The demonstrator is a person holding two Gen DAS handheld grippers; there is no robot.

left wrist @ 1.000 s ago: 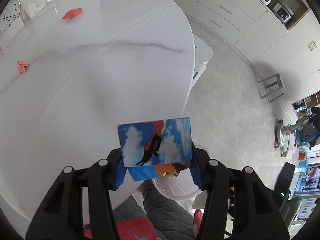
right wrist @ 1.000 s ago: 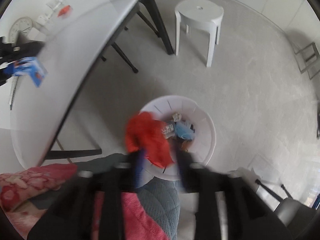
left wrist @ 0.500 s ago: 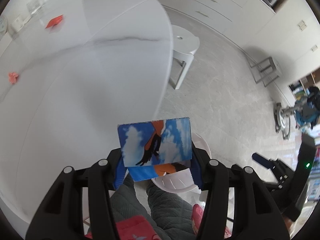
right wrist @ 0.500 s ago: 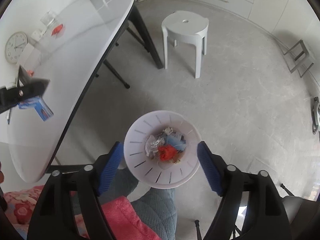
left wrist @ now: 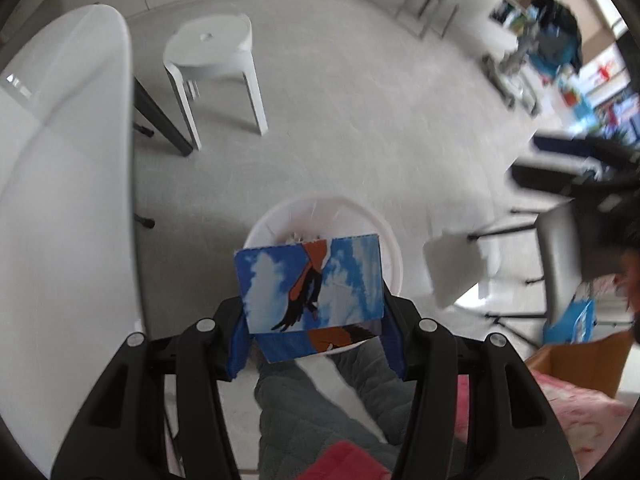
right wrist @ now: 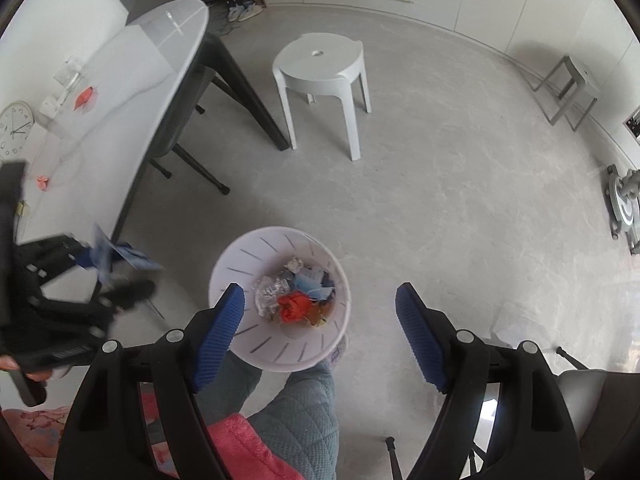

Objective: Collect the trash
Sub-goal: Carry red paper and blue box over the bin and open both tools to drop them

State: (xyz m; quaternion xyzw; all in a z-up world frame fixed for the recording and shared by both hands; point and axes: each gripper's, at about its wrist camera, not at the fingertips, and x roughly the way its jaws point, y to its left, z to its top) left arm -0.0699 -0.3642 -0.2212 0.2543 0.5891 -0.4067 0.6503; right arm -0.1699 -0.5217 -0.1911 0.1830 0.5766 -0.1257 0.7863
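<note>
My left gripper is shut on a blue carton printed with clouds and an orange bird. It holds the carton above the white trash bin on the floor. The carton also shows blurred in the right wrist view. My right gripper is open and empty above the same bin. The bin holds crumpled red paper, foil and blue scraps. Small red paper pieces lie on the white table.
A white plastic stool stands on the grey floor beyond the bin. The table edge and its dark legs are to the left. My knees in grey trousers are under the grippers. A metal stool stands far right.
My left gripper has swung right off the table with the carton and now hangs over the bin. My right gripper let the red paper fall into the bin and stays open.
</note>
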